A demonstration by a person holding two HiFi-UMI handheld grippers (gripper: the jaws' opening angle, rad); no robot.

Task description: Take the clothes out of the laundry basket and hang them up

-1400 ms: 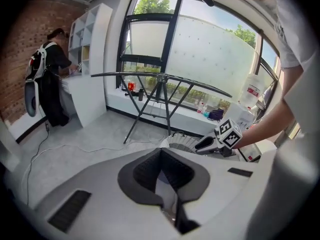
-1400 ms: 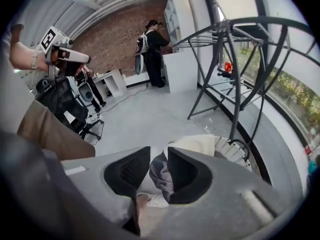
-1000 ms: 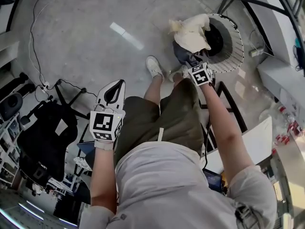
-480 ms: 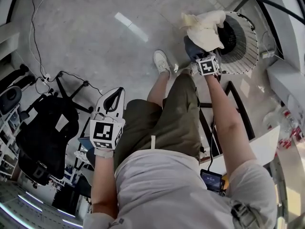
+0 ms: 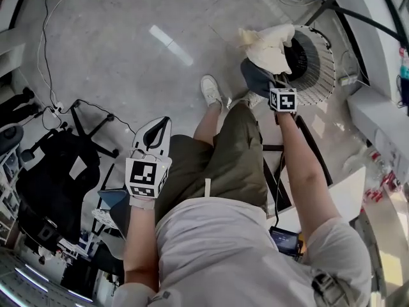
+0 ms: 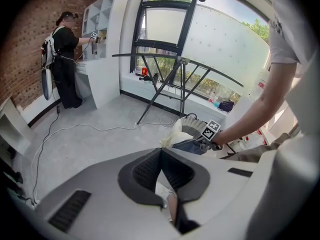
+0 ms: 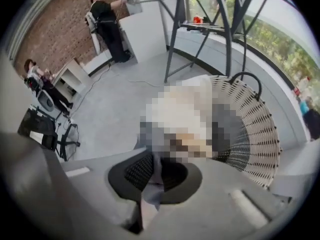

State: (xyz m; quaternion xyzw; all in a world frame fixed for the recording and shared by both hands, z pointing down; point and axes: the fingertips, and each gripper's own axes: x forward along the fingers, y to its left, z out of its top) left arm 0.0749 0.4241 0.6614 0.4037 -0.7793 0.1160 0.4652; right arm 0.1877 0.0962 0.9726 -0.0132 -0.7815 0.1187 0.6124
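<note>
Clothes (image 5: 265,53) come last in this sweep, over at the right. Leftmost stands a black office chair (image 5: 54,178) on the grey floor (image 5: 115,50). Beside it, your left gripper (image 5: 158,126) hangs by your left thigh, its jaws pressed together with nothing between them. Further right, your right gripper (image 5: 280,87) points steeply down. Its jaws have just been closing and pinch a fold of the grey-blue garment (image 5: 254,75). That garment and a cream cloth (image 5: 271,42) drape over the left rim of the white wicker laundry basket (image 5: 319,62).
</note>
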